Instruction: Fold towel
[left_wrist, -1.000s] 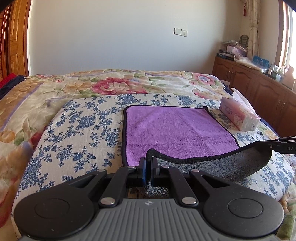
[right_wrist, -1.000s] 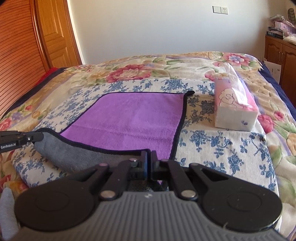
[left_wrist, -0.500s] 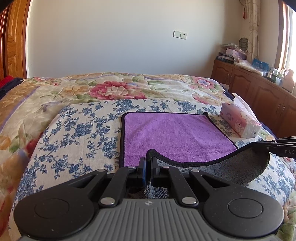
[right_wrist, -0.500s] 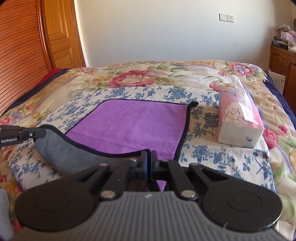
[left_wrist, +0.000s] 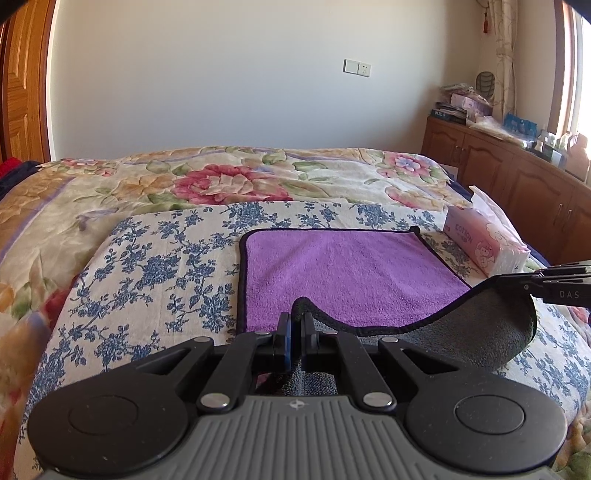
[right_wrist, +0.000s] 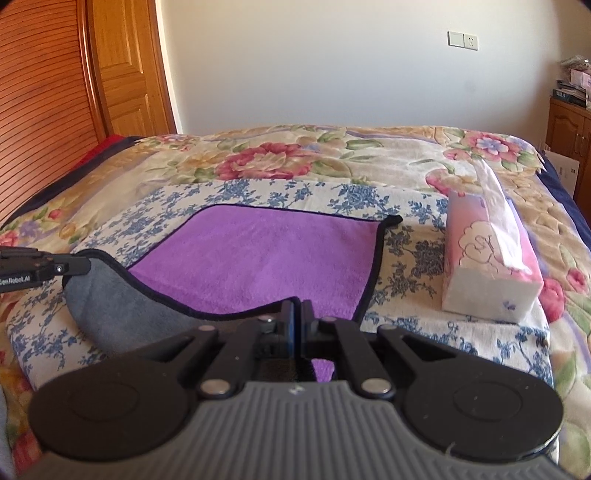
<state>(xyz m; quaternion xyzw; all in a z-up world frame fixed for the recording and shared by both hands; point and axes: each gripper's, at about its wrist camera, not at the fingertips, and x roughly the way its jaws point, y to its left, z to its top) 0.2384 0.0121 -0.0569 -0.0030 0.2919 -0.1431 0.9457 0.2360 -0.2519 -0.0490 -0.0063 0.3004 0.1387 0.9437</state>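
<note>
On bed | towel (left_wrist: 351, 273) near edge raised higher | both tools clamped

Fuzzy terry-cloth towel (left_wrist: 351, 273), matt

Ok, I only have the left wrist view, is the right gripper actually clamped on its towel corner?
Observer: Yes, the right gripper is shut on the towel hem at the near right corner.
Operator: Is my corner off the bed?
Observer: Yes, the left gripper holds it above the blue-flowered cloth, grey underside showing.
Operator: Anything close on the right?
Observer: The near end of the tissue pack, hidden from you, sits apart from the towel's edge.
</note>
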